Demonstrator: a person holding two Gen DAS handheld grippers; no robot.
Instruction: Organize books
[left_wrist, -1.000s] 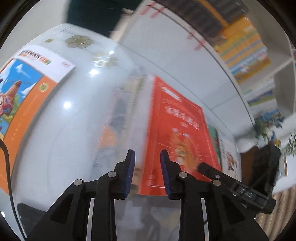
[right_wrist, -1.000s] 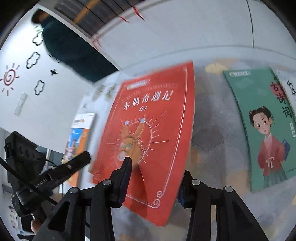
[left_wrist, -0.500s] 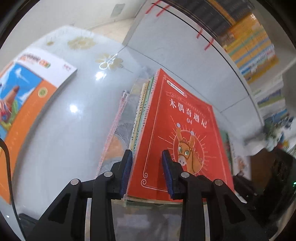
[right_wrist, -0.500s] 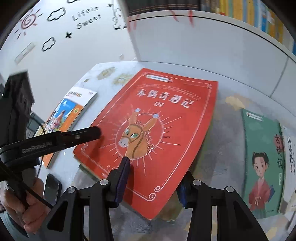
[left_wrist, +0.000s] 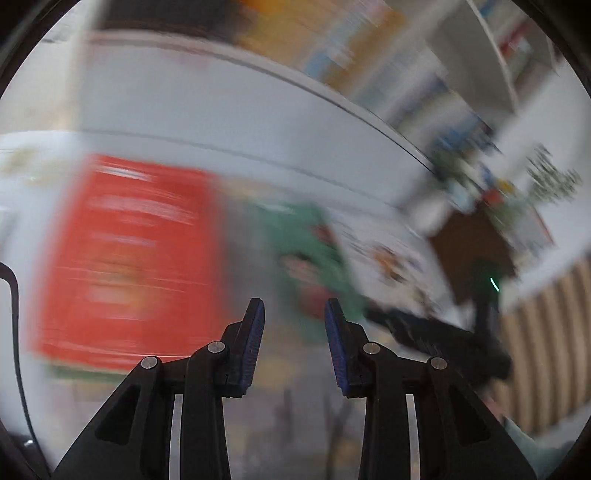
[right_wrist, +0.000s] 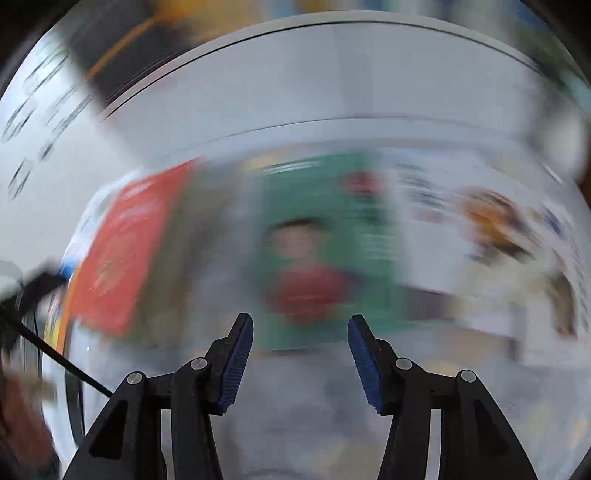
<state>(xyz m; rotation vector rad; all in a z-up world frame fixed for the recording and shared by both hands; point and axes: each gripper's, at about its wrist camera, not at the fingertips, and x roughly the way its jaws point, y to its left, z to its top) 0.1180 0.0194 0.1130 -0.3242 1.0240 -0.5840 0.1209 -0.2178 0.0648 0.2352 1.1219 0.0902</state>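
Left wrist view is very blurry, but we can see our left gripper (left_wrist: 294, 314) with its blue pads apart and nothing between them. It has just been opening a little. Past it, the red flat book (left_wrist: 129, 258) lies on the pale shiny table (left_wrist: 258, 369), off to the left of the claw. The green book with a drawn child on its cover (left_wrist: 314, 251) lies to the right of the red one.

From the right wrist view, our right gripper (right_wrist: 301, 332) has its blue pads apart too, and it has just been opening wider. Nothing is held in it. The green book lies flat straight ahead of it. The red book is to the left, and a white picture book (right_wrist: 480, 229) is to the right.
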